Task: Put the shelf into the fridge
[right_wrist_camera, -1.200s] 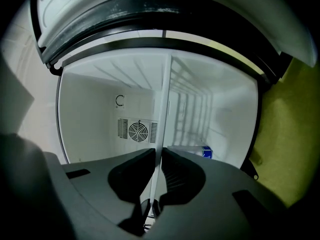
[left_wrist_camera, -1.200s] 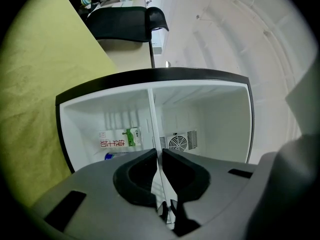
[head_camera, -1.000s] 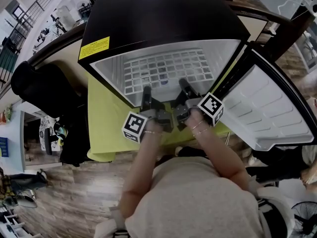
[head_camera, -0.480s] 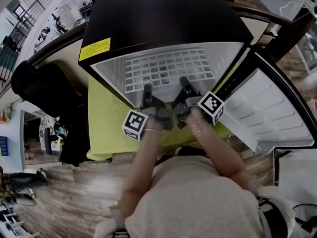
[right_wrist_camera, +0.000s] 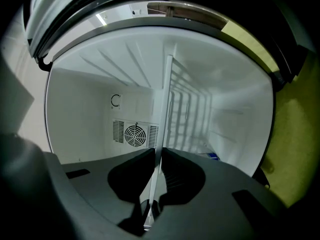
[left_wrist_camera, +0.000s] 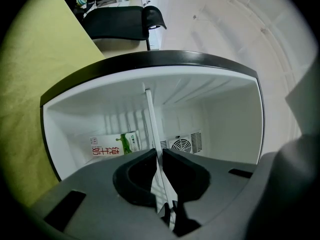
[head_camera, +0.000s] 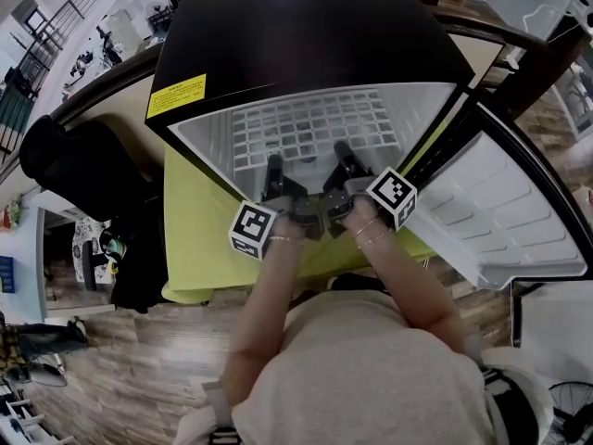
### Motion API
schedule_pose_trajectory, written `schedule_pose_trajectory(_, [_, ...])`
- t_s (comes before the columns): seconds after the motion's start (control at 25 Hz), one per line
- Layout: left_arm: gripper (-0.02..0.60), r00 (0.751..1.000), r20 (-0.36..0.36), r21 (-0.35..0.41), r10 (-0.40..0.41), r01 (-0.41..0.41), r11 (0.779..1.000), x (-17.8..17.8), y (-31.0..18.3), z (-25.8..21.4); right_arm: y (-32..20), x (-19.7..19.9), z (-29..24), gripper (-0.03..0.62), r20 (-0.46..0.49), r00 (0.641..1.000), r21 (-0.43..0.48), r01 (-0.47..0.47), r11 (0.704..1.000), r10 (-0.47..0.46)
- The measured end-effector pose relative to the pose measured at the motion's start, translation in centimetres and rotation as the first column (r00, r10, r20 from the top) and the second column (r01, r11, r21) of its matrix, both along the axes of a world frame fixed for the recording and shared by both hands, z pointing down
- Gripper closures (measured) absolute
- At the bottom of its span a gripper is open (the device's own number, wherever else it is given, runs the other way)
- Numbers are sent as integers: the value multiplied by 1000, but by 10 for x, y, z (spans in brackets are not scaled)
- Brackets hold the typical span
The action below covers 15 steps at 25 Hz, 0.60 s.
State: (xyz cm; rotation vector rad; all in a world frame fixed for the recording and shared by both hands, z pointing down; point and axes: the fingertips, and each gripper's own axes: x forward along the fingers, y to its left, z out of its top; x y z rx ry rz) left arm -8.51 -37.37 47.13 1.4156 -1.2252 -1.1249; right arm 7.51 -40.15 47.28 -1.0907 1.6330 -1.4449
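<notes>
A white wire shelf [head_camera: 310, 130] lies level in the mouth of the black fridge [head_camera: 296, 35], most of it inside the white cavity. My left gripper [head_camera: 274, 167] is shut on the shelf's near edge on the left, and my right gripper [head_camera: 341, 154] is shut on the same edge on the right. In the left gripper view the shelf [left_wrist_camera: 151, 119] runs edge-on from between the jaws of my left gripper [left_wrist_camera: 160, 156] into the fridge. The right gripper view shows the same: the shelf [right_wrist_camera: 165, 99] is pinched in my right gripper [right_wrist_camera: 159, 154].
The fridge door [head_camera: 500, 211] stands open at the right. A milk carton [left_wrist_camera: 114, 145] lies inside near the back wall, beside a fan vent [right_wrist_camera: 135, 133]. The fridge sits on a yellow-green cloth [head_camera: 199, 239]. A black chair [head_camera: 83, 170] stands at the left.
Both grippers and the shelf have shifted a little deeper into the fridge. The grips are unchanged.
</notes>
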Motion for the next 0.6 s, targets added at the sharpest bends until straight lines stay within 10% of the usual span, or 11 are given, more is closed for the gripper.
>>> schedule_pose_trajectory(0.6, [518,999,53,-17,5,-4,1000,-2,-2,1,-2,0,0,540,-2,1000,-2,21,1000,-21])
